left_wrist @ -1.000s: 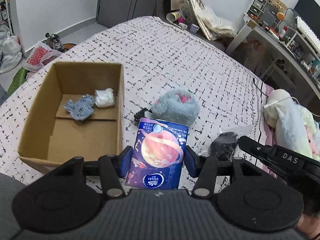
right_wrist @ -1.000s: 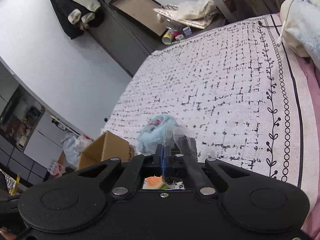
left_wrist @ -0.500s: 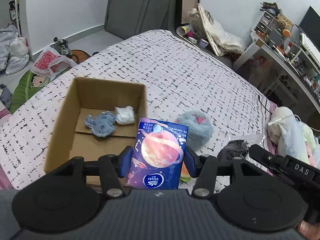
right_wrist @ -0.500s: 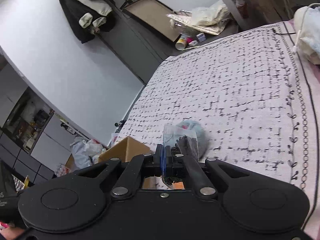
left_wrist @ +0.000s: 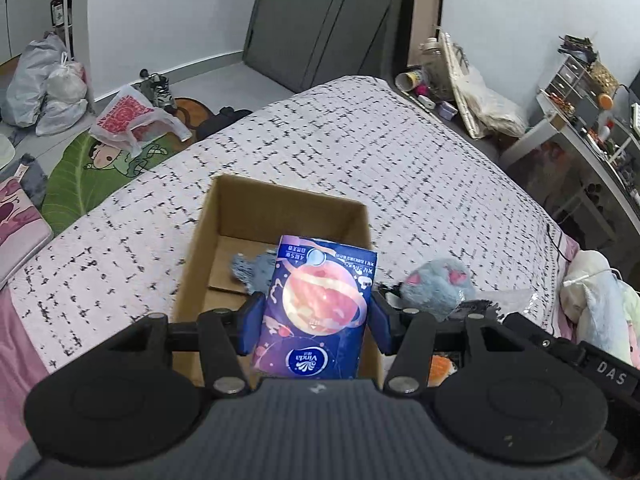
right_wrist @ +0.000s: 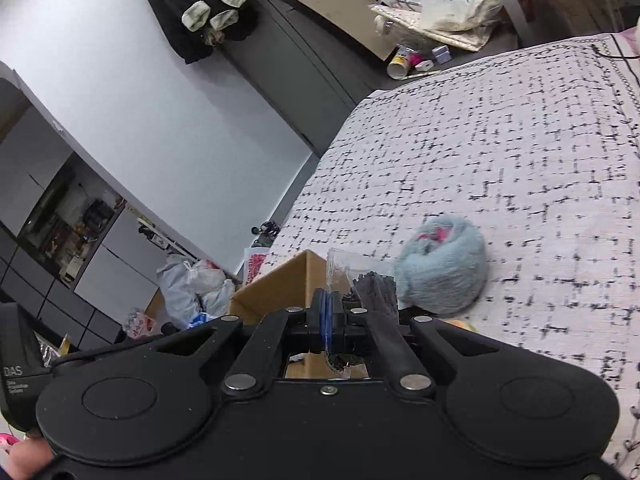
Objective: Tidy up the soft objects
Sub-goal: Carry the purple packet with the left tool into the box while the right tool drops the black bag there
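Note:
My left gripper (left_wrist: 316, 320) is shut on a blue tissue pack (left_wrist: 320, 296) with a pink planet print, held upright over the near end of an open cardboard box (left_wrist: 240, 216) on the bed. A grey-blue cloth (left_wrist: 250, 270) lies inside the box, partly hidden by the pack. To the right of the box rests a fluffy light-blue plush (left_wrist: 436, 284). My right gripper (right_wrist: 327, 312) is shut on the edge of a clear plastic bag (right_wrist: 340, 266) with a dark fabric item (right_wrist: 376, 286) in it, between the box corner (right_wrist: 280, 284) and the plush (right_wrist: 444, 264).
The bedspread (left_wrist: 360, 140) is white with black dashes and drops off to the floor at left, where bags (left_wrist: 52, 84) and a leaf mat lie. Pale soft toys (left_wrist: 600, 300) pile at the right edge. An orange item (left_wrist: 442, 368) lies under my left gripper. A cluttered desk (left_wrist: 580, 128) stands at the far right.
Both grippers have travelled left across the bed with their loads. The box now sits right behind the tissue pack, and the plush has slid to the right in both views.

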`<act>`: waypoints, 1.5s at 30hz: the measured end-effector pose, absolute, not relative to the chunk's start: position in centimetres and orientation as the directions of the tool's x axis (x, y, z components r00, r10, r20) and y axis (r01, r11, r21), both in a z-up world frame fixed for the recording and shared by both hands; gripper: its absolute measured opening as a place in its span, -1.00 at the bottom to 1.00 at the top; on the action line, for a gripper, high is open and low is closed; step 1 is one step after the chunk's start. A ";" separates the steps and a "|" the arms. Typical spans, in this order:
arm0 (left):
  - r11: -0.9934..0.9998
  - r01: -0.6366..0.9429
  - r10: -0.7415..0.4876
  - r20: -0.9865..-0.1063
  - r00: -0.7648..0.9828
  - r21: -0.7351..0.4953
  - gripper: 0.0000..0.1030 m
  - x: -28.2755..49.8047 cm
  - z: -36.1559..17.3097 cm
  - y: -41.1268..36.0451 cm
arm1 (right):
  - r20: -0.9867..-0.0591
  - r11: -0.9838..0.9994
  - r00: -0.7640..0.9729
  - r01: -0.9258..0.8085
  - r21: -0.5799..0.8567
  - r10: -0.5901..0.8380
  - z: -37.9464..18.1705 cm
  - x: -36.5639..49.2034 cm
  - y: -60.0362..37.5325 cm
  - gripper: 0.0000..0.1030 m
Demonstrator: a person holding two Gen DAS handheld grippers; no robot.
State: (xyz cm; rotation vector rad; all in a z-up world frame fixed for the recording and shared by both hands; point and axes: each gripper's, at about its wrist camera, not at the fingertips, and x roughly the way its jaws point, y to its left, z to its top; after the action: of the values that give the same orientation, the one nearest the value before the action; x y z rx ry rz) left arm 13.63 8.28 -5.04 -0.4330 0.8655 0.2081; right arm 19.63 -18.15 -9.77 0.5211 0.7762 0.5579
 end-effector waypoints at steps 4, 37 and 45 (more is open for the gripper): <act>0.886 -0.368 0.010 -0.781 0.625 -0.283 0.04 13.9 -5.6 9.8 | -0.495 0.731 0.584 -0.277 0.624 0.643 -9.4 19.9 -16.9 -0.99; 0.871 -0.424 0.035 -0.829 0.558 -0.249 0.50 14.4 -7.3 14.8 | -0.549 0.747 0.518 -0.347 0.567 0.656 -7.6 21.6 -8.1 0.18; 0.882 -0.414 0.049 -0.830 0.555 -0.224 0.67 14.3 -6.5 13.1 | -0.574 0.802 0.567 -0.338 0.492 0.591 -6.7 20.6 -10.7 0.36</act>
State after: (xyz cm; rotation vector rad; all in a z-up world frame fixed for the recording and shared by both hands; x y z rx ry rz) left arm 14.32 13.07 -6.51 -0.4237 0.9490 0.2835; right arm 20.56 -10.74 -6.73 0.3473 0.7977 0.5586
